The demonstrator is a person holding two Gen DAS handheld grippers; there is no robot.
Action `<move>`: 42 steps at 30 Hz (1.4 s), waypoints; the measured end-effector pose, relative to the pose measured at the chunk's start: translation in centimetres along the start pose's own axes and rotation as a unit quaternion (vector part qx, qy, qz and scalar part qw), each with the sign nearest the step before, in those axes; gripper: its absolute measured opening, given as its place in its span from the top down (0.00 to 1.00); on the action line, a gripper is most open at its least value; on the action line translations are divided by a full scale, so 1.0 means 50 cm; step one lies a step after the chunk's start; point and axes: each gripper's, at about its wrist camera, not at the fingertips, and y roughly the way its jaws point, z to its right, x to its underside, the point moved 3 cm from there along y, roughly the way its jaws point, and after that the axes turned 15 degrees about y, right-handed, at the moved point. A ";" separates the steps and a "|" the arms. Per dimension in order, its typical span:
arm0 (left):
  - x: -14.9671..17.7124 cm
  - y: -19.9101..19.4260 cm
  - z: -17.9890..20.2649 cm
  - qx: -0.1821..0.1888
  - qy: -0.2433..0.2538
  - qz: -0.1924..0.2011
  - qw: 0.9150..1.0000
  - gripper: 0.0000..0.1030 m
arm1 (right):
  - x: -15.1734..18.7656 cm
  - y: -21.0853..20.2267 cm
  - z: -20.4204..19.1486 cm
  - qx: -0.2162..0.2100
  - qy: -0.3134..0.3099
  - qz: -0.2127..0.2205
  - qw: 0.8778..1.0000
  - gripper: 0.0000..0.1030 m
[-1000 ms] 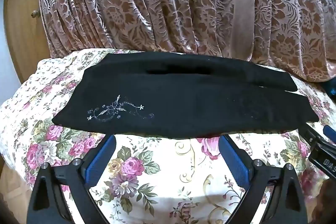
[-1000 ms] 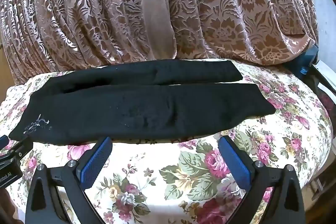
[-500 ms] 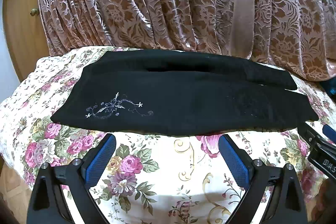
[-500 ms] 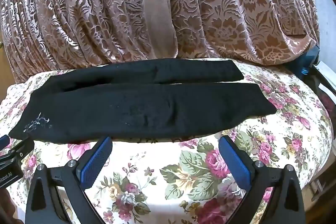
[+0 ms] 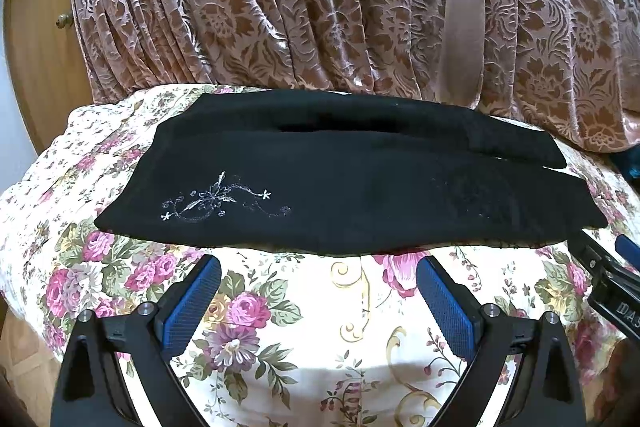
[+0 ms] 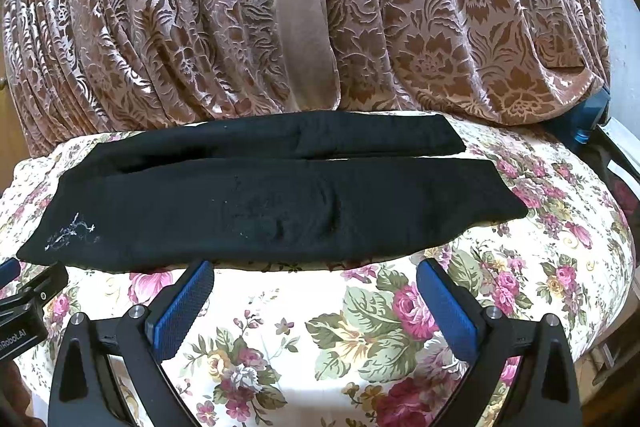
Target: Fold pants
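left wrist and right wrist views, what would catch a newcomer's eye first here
The long black pants lie flat across the rose-printed floral bedspread, both legs side by side, with pale silvery flower embroidery near their left end. Behind them hangs a brown and pink damask curtain. The left hand-held gripper and the right hand-held gripper are both open just short of the pants' near edge.

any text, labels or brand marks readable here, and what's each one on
"DAS", cut off by the frame edge, on the right tool as seen from the left wrist view.
"nRobot.AI", its start cut off, on the left tool as seen from the right wrist view.
The black pants carry only silver floral embroidery, no lettering.
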 end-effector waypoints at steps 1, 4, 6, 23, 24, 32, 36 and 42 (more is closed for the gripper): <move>0.000 0.000 0.000 0.000 -0.001 0.000 1.000 0.05 | 0.000 0.000 0.000 -0.001 0.000 -0.001 1.000 0.00; 0.002 0.001 -0.001 0.001 0.000 -0.001 1.000 0.05 | 0.000 0.000 0.000 -0.002 -0.001 -0.002 1.000 0.00; 0.003 0.001 -0.002 0.003 -0.001 -0.001 1.000 0.05 | 0.000 0.001 0.000 -0.001 -0.001 -0.004 1.000 0.00; 0.003 0.006 -0.002 0.003 -0.003 -0.008 1.000 0.05 | 0.001 0.005 0.000 -0.002 0.000 -0.006 1.000 0.00; 0.003 0.006 -0.002 0.003 -0.002 -0.009 1.000 0.05 | 0.001 0.005 0.000 -0.003 0.000 -0.006 1.000 0.00; 0.006 0.010 0.002 0.004 -0.001 -0.012 1.000 0.05 | 0.004 0.007 -0.001 -0.003 -0.001 -0.006 1.000 0.00; 0.009 0.013 0.001 0.004 -0.003 -0.014 1.000 0.05 | 0.006 0.007 0.001 -0.004 0.000 -0.008 1.000 0.00; 0.011 0.018 0.001 0.006 -0.003 -0.018 1.000 0.05 | 0.007 0.009 0.000 -0.003 -0.002 -0.010 1.000 0.00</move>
